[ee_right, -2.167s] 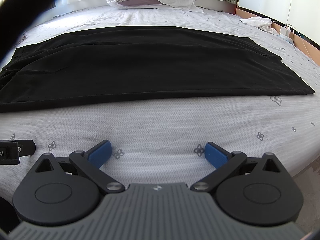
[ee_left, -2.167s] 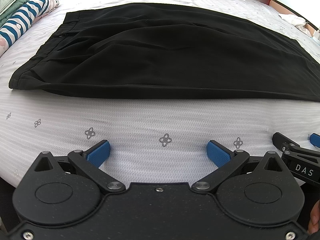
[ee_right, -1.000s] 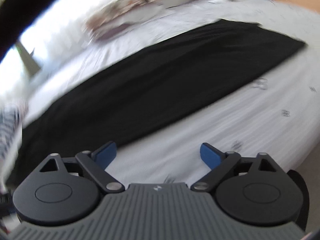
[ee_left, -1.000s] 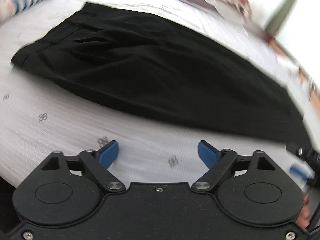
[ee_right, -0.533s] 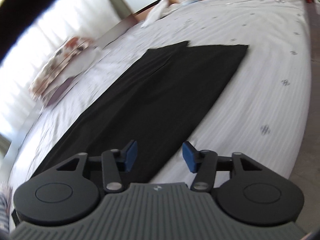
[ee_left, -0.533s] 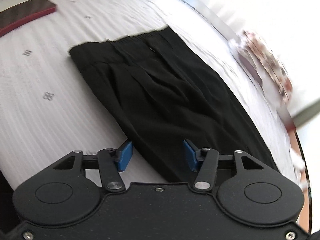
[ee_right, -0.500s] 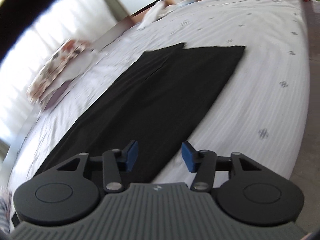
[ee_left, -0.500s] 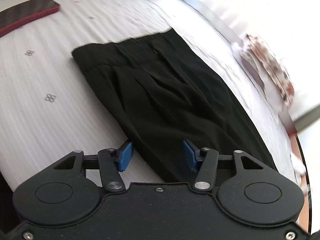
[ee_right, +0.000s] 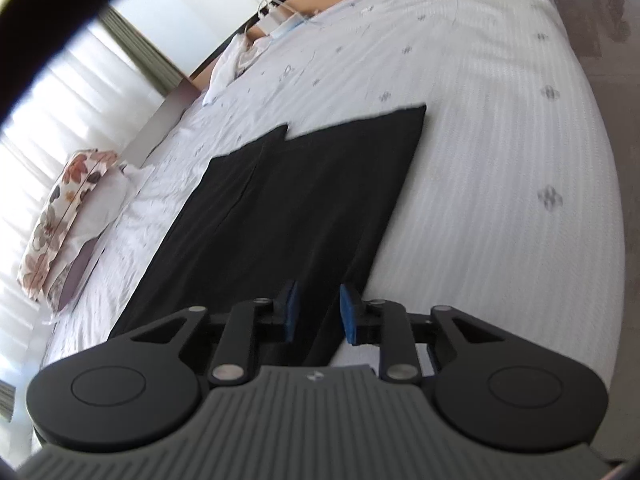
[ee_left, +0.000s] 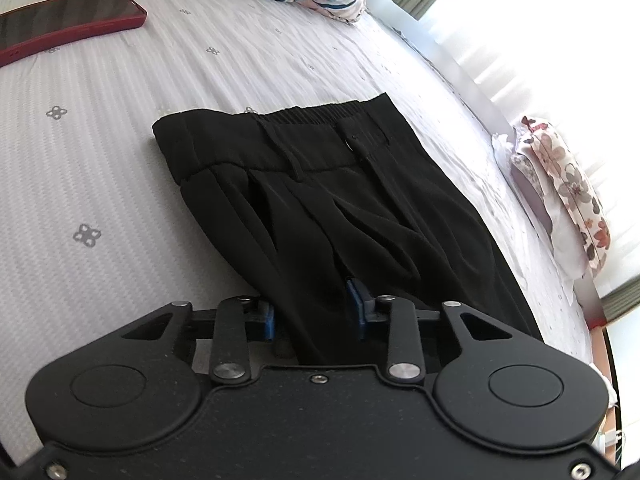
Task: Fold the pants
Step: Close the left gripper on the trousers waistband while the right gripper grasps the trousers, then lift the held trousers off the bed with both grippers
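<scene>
Both the left tongs (ee_left: 314,312) and right tongs (ee_right: 316,308) were closing astride the near edge of the black pants (ee_left: 340,208), and should bite all layers before lifting.

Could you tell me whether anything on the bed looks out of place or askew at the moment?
A red phone lies loose on the bedsheet, beyond the waistband. At the pants hem, one leg end sits offset from the other.

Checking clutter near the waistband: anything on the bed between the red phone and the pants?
Nothing. In the left wrist view, only bare patterned sheet lies between the red phone and the waistband of the pants.
</scene>
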### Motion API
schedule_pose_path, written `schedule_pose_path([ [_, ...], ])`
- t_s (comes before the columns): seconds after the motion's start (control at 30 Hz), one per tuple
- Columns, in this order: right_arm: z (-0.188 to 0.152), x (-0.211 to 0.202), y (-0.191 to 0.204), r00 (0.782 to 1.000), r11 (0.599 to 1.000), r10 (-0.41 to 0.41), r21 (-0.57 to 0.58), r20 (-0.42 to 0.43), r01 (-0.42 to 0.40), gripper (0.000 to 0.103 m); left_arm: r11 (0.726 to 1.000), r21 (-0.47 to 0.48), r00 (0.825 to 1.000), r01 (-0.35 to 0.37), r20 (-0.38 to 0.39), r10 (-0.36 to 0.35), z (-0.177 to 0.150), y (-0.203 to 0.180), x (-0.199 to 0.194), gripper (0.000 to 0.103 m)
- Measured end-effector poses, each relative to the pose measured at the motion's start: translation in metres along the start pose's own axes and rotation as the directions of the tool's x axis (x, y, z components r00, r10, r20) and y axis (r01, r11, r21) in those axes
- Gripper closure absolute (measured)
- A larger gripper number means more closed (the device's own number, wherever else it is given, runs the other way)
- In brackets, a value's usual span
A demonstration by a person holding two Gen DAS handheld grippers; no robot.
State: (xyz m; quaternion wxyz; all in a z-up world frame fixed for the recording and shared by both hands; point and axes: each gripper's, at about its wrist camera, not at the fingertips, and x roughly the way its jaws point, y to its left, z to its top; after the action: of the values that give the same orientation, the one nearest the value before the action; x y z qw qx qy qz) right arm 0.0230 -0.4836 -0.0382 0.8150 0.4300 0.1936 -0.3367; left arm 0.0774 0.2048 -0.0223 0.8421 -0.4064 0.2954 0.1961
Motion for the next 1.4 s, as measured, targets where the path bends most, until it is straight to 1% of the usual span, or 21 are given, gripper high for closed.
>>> schedule_pose_path([
  [0.1,0.009,-0.001,-0.002,0.996,0.998,-0.063,0.025,0.055,0.062,0.065,1.0,0.017,1.0,-0.009,0.017,0.009,-0.003,-0.003,-0.001,0.072],
  [0.13,0.014,-0.001,-0.005,0.995,0.996,-0.079,0.044,0.067,0.076,0.063,1.0,0.027,1.0,-0.015,0.022,0.015,-0.004,-0.005,0.0,0.072],
  [0.17,0.018,-0.001,-0.009,0.992,0.993,-0.101,0.064,0.079,0.096,0.055,0.999,0.034,0.999,-0.021,0.027,0.02,-0.005,-0.006,0.0,0.072],
  [0.23,0.025,0.0,-0.018,0.987,0.987,-0.129,0.108,0.092,0.119,0.053,0.999,0.042,0.999,-0.03,0.034,0.028,-0.008,-0.009,0.0,0.072],
  [0.37,0.039,0.011,-0.034,0.993,0.982,-0.104,0.165,0.063,0.092,0.047,0.997,0.063,0.998,-0.034,0.048,0.031,-0.013,-0.011,-0.003,0.072],
  [0.47,0.047,0.024,-0.036,0.995,0.985,-0.081,0.158,0.052,0.072,0.047,0.997,0.063,0.998,-0.034,0.056,0.03,-0.014,-0.011,-0.003,0.072],
  [0.53,0.052,0.03,-0.036,0.996,0.986,-0.071,0.157,0.053,0.062,0.047,0.998,0.054,0.998,-0.035,0.061,0.032,-0.016,-0.011,-0.006,0.075],
  [0.57,0.052,0.031,-0.035,0.996,0.986,-0.069,0.158,0.051,0.06,0.047,0.998,0.049,0.997,-0.045,0.063,0.042,-0.016,-0.011,-0.006,0.081],
  [0.6,0.053,0.032,-0.033,0.997,0.986,-0.064,0.159,0.047,0.056,0.048,0.997,0.049,0.997,-0.055,0.063,0.052,-0.016,-0.01,-0.007,0.085],
  [0.67,0.049,0.028,-0.029,0.999,0.987,-0.044,0.154,0.03,0.039,0.06,0.998,0.047,0.997,-0.052,0.063,0.049,-0.016,-0.008,-0.009,0.086],
  [0.83,0.043,0.038,-0.021,1.0,0.992,-0.018,0.128,0.02,0.016,0.058,0.999,0.036,0.998,-0.04,0.059,0.038,-0.015,-0.005,-0.01,0.086],
  [0.93,0.045,0.04,-0.02,1.0,0.986,0.022,0.167,0.019,-0.025,0.066,0.999,0.02,0.997,-0.037,0.065,0.036,-0.015,-0.006,-0.008,0.086],
  [1.03,0.042,0.04,-0.017,1.0,0.989,0.008,0.144,0.027,-0.011,0.071,0.999,0.017,0.997,-0.034,0.068,0.033,-0.015,-0.007,-0.007,0.085],
  [1.1,0.041,0.046,-0.021,1.0,0.989,-0.003,0.149,0.019,0.0,0.072,1.0,0.01,0.997,-0.027,0.07,0.026,-0.015,-0.006,-0.007,0.085],
  [1.13,0.041,0.048,-0.022,1.0,0.988,-0.004,0.155,0.025,0.0,0.064,1.0,0.005,0.997,-0.022,0.072,0.022,-0.015,-0.005,-0.006,0.085],
  [1.17,0.042,0.05,-0.023,1.0,0.988,-0.003,0.156,0.028,-0.001,0.062,1.0,0.003,0.997,-0.019,0.074,0.019,-0.015,-0.005,-0.005,0.083],
  [1.27,0.044,0.058,-0.025,0.999,0.986,0.01,0.166,0.043,-0.017,0.062,1.0,-0.014,0.997,-0.002,0.081,0.003,-0.015,-0.004,-0.002,0.083],
  [1.3,0.045,0.059,-0.025,0.999,0.986,0.006,0.168,0.043,-0.013,0.063,1.0,-0.025,0.997,0.002,0.082,0.0,-0.015,-0.003,-0.001,0.086],
  [1.33,0.046,0.06,-0.024,0.999,0.986,0.001,0.165,0.04,-0.008,0.065,0.999,-0.036,0.997,0.001,0.082,0.002,-0.014,-0.003,-0.001,0.087],
  [1.37,0.047,0.059,-0.022,0.999,0.987,-0.005,0.159,0.034,0.0,0.067,0.999,-0.046,0.997,-0.007,0.082,0.01,-0.013,-0.003,-0.001,0.097],
  [1.4,0.049,0.057,-0.021,1.0,0.987,-0.005,0.161,0.03,0.0,0.092,0.999,-0.05,0.996,-0.014,0.083,0.018,-0.013,-0.003,-0.002,0.098],
])
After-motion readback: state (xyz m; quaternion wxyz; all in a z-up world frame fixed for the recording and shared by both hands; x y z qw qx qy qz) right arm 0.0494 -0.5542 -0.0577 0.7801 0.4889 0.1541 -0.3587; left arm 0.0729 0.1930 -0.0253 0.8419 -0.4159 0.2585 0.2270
